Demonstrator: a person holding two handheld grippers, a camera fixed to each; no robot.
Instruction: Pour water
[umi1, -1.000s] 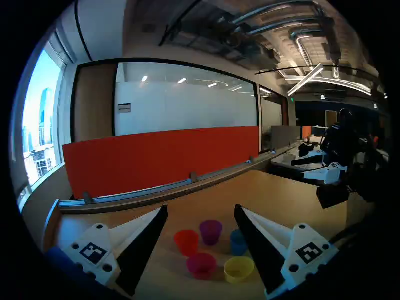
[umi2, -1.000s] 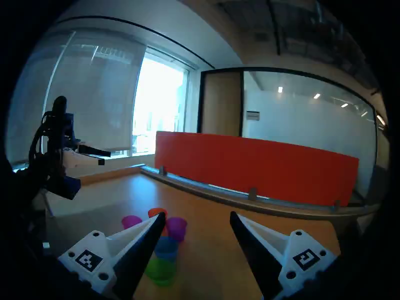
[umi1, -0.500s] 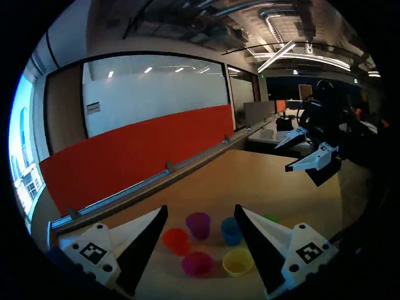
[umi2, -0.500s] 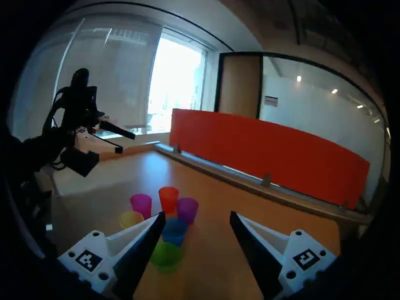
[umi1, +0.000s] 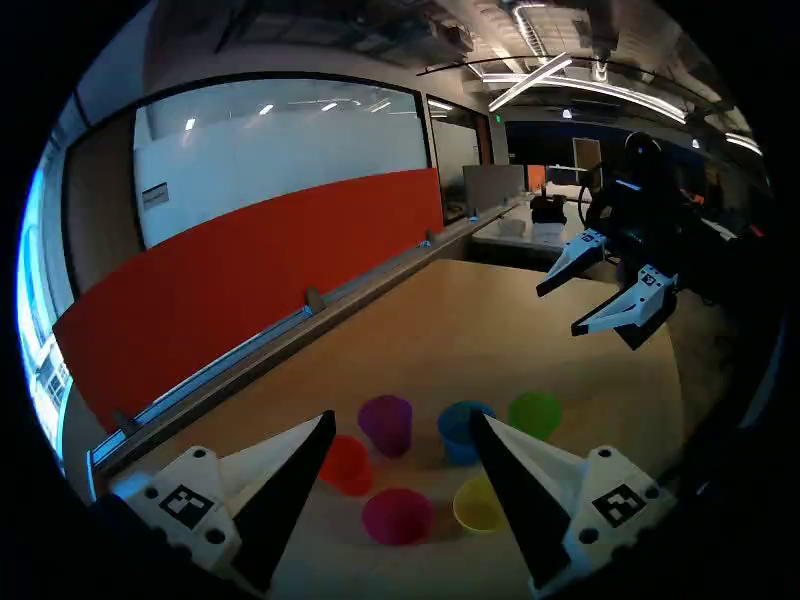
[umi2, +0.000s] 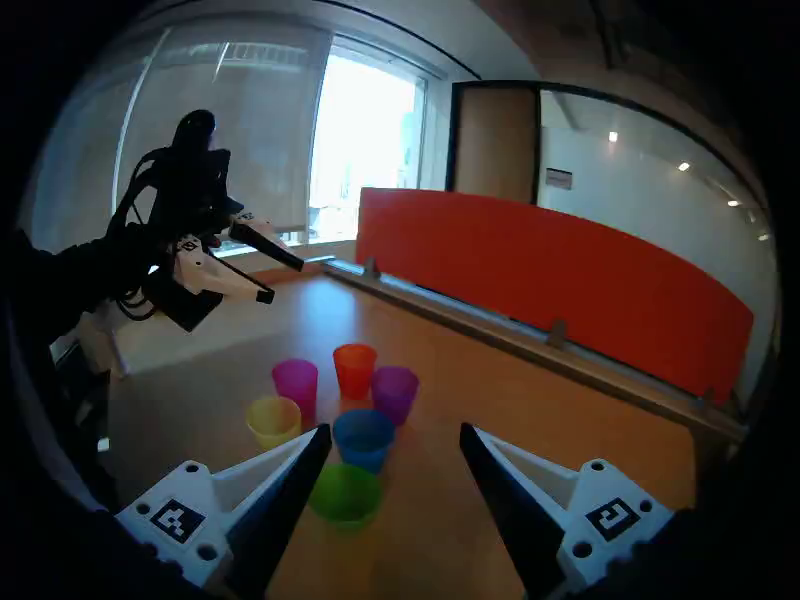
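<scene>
So, the left gripper (umi1: 400, 415) is held with its fingers spread wide, and the right gripper (umi2: 393, 428) is spread just as wide; nothing is gripped by either. Plastic cups are clustered on the wooden desk (umi1: 470, 310). In the left gripper view, the purple cup (umi1: 387, 424) and blue cup (umi1: 462, 432) are seen between the fingertips. The magenta cup (umi1: 397, 515) is lower between the fingers, the orange cup (umi1: 347, 463) beside the left finger, the yellow cup (umi1: 478, 503) partly hidden by the right one, and the green cup (umi1: 535, 413) outside its tip.
</scene>
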